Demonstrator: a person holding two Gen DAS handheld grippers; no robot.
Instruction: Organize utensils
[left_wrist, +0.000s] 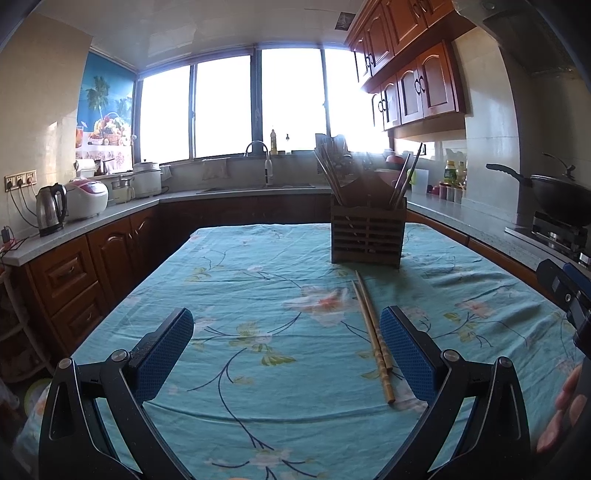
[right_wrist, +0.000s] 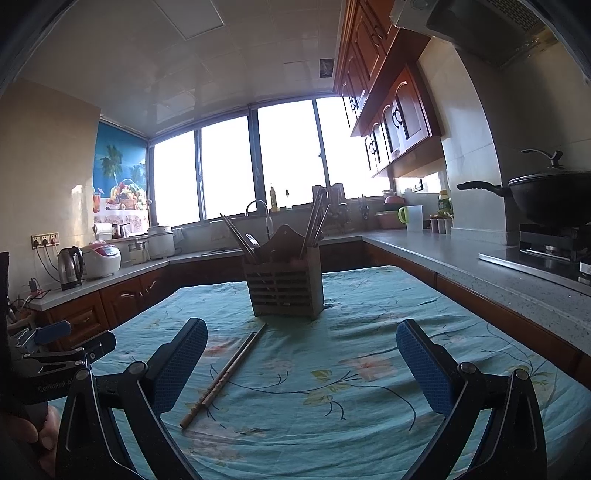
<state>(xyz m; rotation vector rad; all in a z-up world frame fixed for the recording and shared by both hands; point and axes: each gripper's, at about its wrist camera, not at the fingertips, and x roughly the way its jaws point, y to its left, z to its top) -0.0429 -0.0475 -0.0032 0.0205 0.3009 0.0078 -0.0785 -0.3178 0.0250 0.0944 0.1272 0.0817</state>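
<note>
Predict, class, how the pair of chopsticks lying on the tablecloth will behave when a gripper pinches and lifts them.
The chopsticks look thin and stiff, so probably light. Lying loose side by side, they may separate or roll. The wrinkled tablecloth could hinder sliding.

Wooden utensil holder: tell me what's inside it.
The wooden utensil holder has chopsticks and a fork sticking out. Their lower ends are hidden behind its slatted walls.

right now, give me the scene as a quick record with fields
surface: table with teal floral cloth
loose utensils: pair of chopsticks lying side by side on the cloth, in front of the holder
holder: slatted wooden utensil holder, upright, utensils already in two compartments
left gripper: open, empty
right gripper: open, empty
</note>
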